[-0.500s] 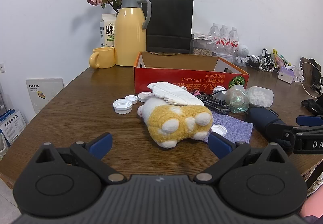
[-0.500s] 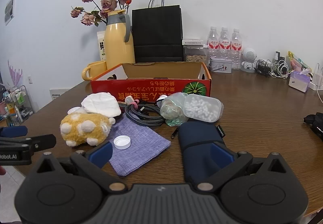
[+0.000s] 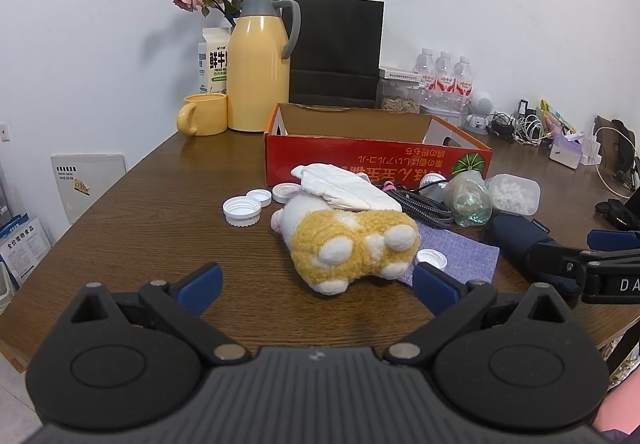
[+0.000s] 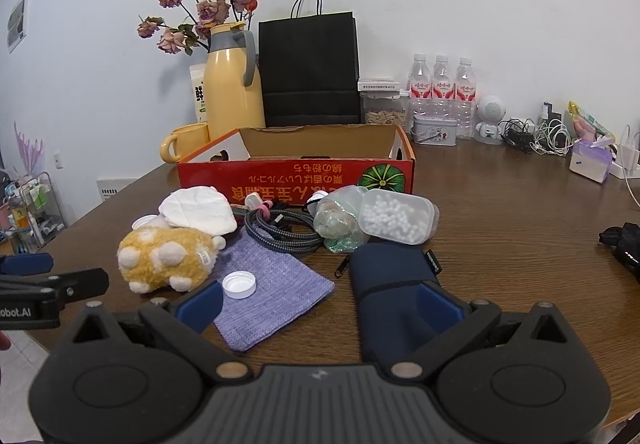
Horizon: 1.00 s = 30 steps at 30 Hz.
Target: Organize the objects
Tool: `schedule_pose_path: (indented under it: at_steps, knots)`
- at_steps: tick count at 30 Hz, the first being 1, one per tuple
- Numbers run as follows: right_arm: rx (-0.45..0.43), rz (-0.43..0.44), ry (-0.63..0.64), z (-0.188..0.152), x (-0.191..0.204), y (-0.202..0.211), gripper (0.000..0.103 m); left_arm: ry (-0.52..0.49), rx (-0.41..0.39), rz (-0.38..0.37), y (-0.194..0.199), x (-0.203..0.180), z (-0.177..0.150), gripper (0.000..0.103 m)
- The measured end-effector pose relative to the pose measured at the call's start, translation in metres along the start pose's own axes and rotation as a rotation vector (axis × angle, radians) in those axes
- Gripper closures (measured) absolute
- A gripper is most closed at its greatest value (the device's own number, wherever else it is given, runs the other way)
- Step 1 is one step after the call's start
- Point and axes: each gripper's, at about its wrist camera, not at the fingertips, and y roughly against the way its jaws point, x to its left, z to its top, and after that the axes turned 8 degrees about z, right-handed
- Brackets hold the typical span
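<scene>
An open red cardboard box (image 3: pixel 376 159) (image 4: pixel 296 173) stands mid-table. In front of it lie a yellow-and-white plush toy (image 3: pixel 352 240) (image 4: pixel 166 250), a white folded cloth (image 3: pixel 344 187) (image 4: pixel 198 209), a coiled dark cable (image 4: pixel 280 230), a purple fabric pouch (image 3: pixel 456 256) (image 4: pixel 272 284), a navy case (image 4: pixel 392 296), a clear bag (image 4: pixel 340 224) and a clear tub of white beads (image 4: pixel 396 217). My left gripper (image 3: pixel 318 282) is open just short of the plush. My right gripper (image 4: pixel 320 302) is open, with the navy case's near end by its right finger.
White bottle caps (image 3: pixel 242 207) lie left of the plush, one (image 4: pixel 239 284) on the pouch. Behind the box stand a yellow jug (image 3: pixel 260 63), a yellow mug (image 3: pixel 204 119), a black paper bag (image 4: pixel 310 71) and water bottles (image 4: pixel 442 87). Cables and chargers (image 4: pixel 536 135) crowd the back right.
</scene>
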Motion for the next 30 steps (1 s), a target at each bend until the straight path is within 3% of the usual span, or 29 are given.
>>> schedule_pose_path:
  at_steps: [30]
  knots:
    - [0.007, -0.001, 0.01, -0.0021, 0.0007, -0.0009, 0.0, -0.006, -0.001, -0.001, 0.0003, -0.0021, -0.0008, 0.0]
